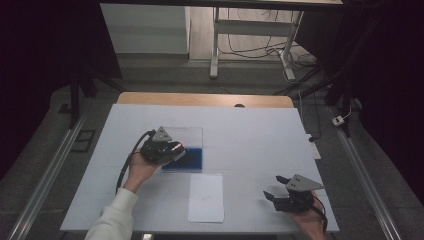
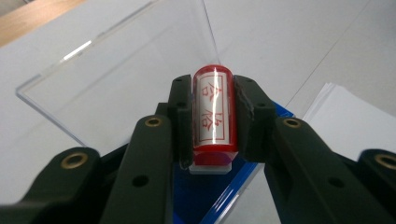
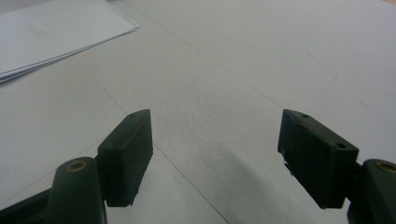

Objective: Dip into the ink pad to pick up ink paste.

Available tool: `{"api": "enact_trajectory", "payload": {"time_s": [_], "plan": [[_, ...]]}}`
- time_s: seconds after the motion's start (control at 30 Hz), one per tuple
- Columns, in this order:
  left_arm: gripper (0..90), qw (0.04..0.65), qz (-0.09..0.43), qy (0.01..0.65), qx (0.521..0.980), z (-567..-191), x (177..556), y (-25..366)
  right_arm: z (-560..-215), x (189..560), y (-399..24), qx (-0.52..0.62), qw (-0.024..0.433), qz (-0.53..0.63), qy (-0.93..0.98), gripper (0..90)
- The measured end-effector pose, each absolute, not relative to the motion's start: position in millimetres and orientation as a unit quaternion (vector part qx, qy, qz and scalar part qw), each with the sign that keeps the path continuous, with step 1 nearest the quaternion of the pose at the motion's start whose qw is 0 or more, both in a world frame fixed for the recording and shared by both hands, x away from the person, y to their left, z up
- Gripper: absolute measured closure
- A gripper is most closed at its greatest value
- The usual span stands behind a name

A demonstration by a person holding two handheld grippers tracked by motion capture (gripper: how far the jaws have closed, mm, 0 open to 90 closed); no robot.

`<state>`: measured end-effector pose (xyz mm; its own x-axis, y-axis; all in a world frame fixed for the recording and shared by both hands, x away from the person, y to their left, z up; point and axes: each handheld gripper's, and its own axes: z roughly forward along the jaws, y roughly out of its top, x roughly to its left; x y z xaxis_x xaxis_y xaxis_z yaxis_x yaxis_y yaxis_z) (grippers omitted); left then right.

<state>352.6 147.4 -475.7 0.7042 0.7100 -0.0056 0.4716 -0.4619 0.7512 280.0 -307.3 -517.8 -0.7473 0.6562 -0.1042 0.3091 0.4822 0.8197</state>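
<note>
Left gripper point(image 2: 212, 121) clamped on a red stamp point(image 2: 213, 112), squeezed across its barrel, base pointing down over the blue ink pad point(image 1: 189, 158) of an open case, clear lid point(image 2: 116, 60) folded back out of the way; likely poised for inking. Stack of white paper point(image 1: 206, 197) lying just beside the case on the counter point(image 1: 260, 140), handy for an impression. Right gripper point(image 3: 215, 154) parked well apart, jaws spread, holding nothing, hovering low above bare counter.

The left gripper point(image 2: 212, 121) hides most of the blue tray point(image 2: 205, 198).
</note>
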Motion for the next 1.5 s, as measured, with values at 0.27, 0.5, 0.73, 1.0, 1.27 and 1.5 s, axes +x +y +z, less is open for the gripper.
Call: {"api": "enact_trajectory", "payload": {"time_s": [0.27, 0.5, 0.73, 1.0, 1.27, 1.5], "plan": [[69.9, 0.355, 0.161, 0.357, 0.849, -488.5, 358.1, 143.6, -518.1, 279.3, -307.3, 0.289, 0.207, 0.414, 0.838, 25.9], [69.9, 0.348, 0.158, 0.358, 0.852, -492.9, 359.7, 140.9, -518.5, 279.4, -307.6, 0.289, 0.208, 0.412, 0.839, 25.9], [69.9, 0.341, 0.151, 0.354, 0.858, -497.3, 360.8, 137.3, -518.6, 279.4, -307.6, 0.289, 0.206, 0.412, 0.839, 25.8], [70.0, 0.340, 0.145, 0.358, 0.857, -498.1, 361.3, 138.3, -518.8, 279.3, -307.2, 0.287, 0.205, 0.412, 0.840, 26.0], [70.1, 0.337, 0.140, 0.361, 0.858, -497.9, 362.7, 138.4, -518.4, 279.2, -306.7, 0.286, 0.206, 0.410, 0.841, 26.7], [70.5, 0.331, 0.137, 0.358, 0.863, -499.9, 363.7, 138.3, -517.7, 278.9, -306.9, 0.286, 0.205, 0.411, 0.841, 26.7]]}}
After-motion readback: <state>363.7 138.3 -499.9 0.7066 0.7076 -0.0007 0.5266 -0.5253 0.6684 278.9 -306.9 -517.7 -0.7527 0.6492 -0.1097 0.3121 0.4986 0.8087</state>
